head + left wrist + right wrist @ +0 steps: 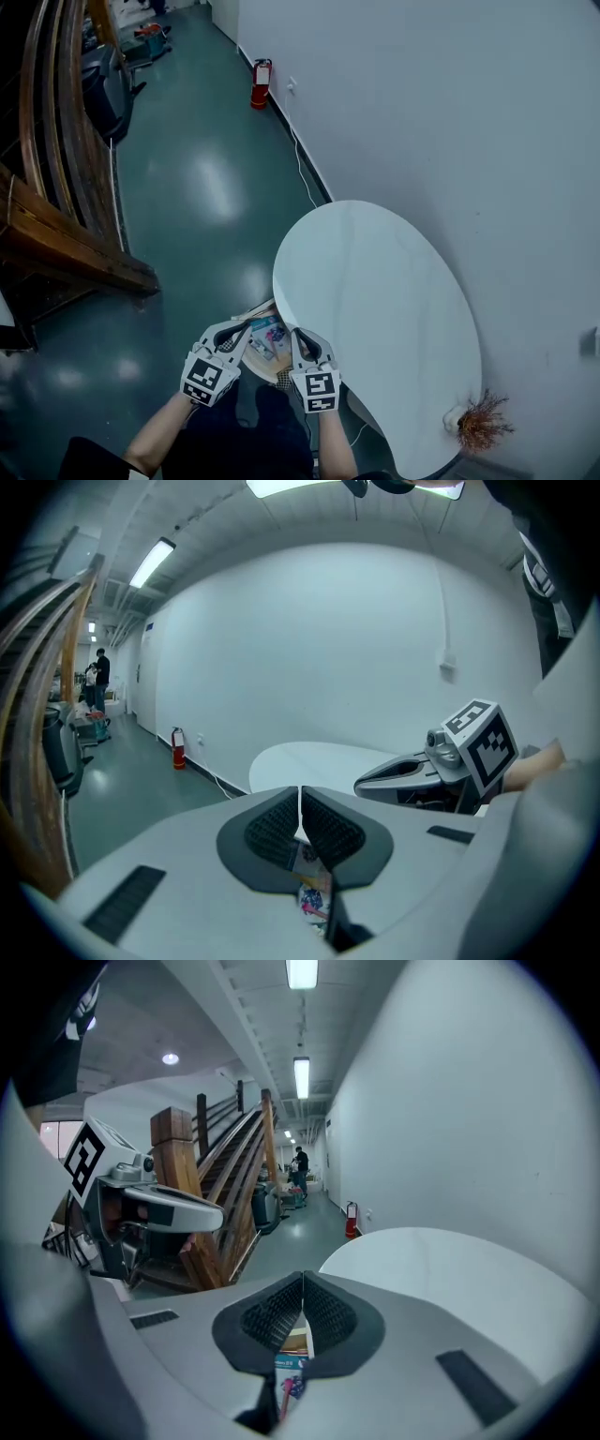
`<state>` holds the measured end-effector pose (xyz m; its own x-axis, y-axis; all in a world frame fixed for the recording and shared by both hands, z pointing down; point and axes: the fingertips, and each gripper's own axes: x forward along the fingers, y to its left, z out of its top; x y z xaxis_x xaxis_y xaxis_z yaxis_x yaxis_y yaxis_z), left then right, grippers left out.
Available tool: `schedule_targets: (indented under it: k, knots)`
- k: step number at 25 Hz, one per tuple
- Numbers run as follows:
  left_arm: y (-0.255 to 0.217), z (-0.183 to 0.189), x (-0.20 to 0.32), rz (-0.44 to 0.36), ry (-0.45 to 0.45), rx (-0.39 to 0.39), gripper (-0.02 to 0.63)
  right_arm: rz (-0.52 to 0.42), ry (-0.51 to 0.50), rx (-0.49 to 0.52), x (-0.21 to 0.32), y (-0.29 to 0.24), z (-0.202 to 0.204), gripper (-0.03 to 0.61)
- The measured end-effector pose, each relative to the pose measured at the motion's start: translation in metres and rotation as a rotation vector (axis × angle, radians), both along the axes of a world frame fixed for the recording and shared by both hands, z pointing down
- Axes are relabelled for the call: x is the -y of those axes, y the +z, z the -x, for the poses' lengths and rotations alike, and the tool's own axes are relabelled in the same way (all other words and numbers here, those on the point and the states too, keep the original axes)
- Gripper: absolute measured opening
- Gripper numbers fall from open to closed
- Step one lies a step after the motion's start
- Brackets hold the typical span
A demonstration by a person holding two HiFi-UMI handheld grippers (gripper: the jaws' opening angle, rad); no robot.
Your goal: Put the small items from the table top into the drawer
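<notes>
Glossy green floor [187, 197] across the left and centre of the head view, running off into a long corridor. Plain pale wall [450, 112] filling the right side. Dark wooden staircase [56, 187] with curved rails along the left edge, also seen in the right gripper view behind the other tool. White oval table top [375, 300] set against the wall, tilted in frame from upper left to lower right. Bare forearms and dark clothing low in frame, one tool held in each hand, side by side and raised above the table's near end. Open wooden drawer [255, 312] jutting out from beneath that near end, just under and between the two tools. Left gripper [300, 813]: ribbed black pads pressed together along one thin seam, pinching nothing, marker cube at the back. Right gripper [303, 1299]: pads likewise pressed together and empty, just beside the left one without touching it. Red fire extinguisher [262, 82] standing at the foot of the wall, well beyond the table. Thin white cable [302, 173] trailing along the wall base toward the table. Brown twiggy bundle [483, 422] at the table's far right end. Small items [267, 336], colourful printed packets, lying inside the drawer; individual pieces too small to tell apart.
</notes>
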<state>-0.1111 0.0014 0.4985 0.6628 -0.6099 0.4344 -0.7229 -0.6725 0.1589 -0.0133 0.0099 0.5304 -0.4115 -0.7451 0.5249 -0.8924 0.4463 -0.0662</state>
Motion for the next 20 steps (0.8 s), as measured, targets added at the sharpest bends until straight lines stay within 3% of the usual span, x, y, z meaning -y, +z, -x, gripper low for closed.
schedule_targets:
  k: [20]
  knots:
    - [-0.108, -0.078, -0.011, -0.176, 0.188, -0.059, 0.025, -0.196, 0.255, 0.012, -0.036, -0.111, -0.081, 0.029]
